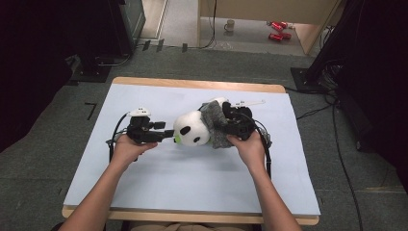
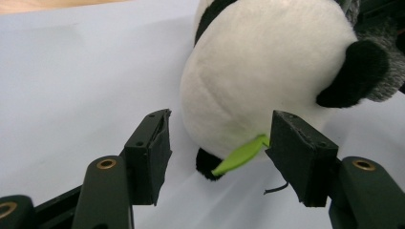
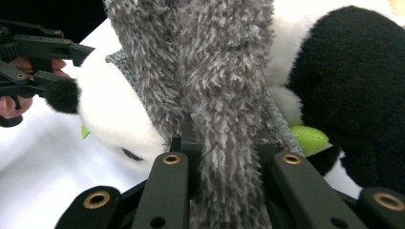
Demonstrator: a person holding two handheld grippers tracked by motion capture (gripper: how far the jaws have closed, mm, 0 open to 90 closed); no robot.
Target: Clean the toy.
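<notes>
1. Black jaws sit closest to the lens in both gripper views; there are two grippers, one in each of the person's two hands.
2. One pale blue sheet-covered wooden table [image 1: 159, 178] carries everything.
3. One white-and-black plush panda toy [image 1: 192, 128] lies on its side at the middle of the table, between the two grippers.
4. One fuzzy grey knitted scarf [image 1: 215, 126] wraps the panda's neck.
5. One right gripper [image 3: 224, 157] is clenched on a fold of that scarf, whose pile fills the gap between the pads.
6. One left gripper [image 2: 217, 143] stands released, its jaws apart with the panda's head just ahead of them; neither pad presses on the plush.
7. One bright green felt leaf [image 2: 241, 155] sticks out at the panda's mouth, its tip right by one pad of the left gripper; whether they touch I cannot tell.
8. A second green patch [image 3: 309, 139] shows beside a black limb in the right gripper view, which also catches the left gripper farther off.
9. From the high view come both forearms, the cables and the grey carpet floor [image 1: 38, 163].
10. Far off on the floor stand one mug [image 1: 230, 25] and two red cans [image 1: 277, 30].
</notes>
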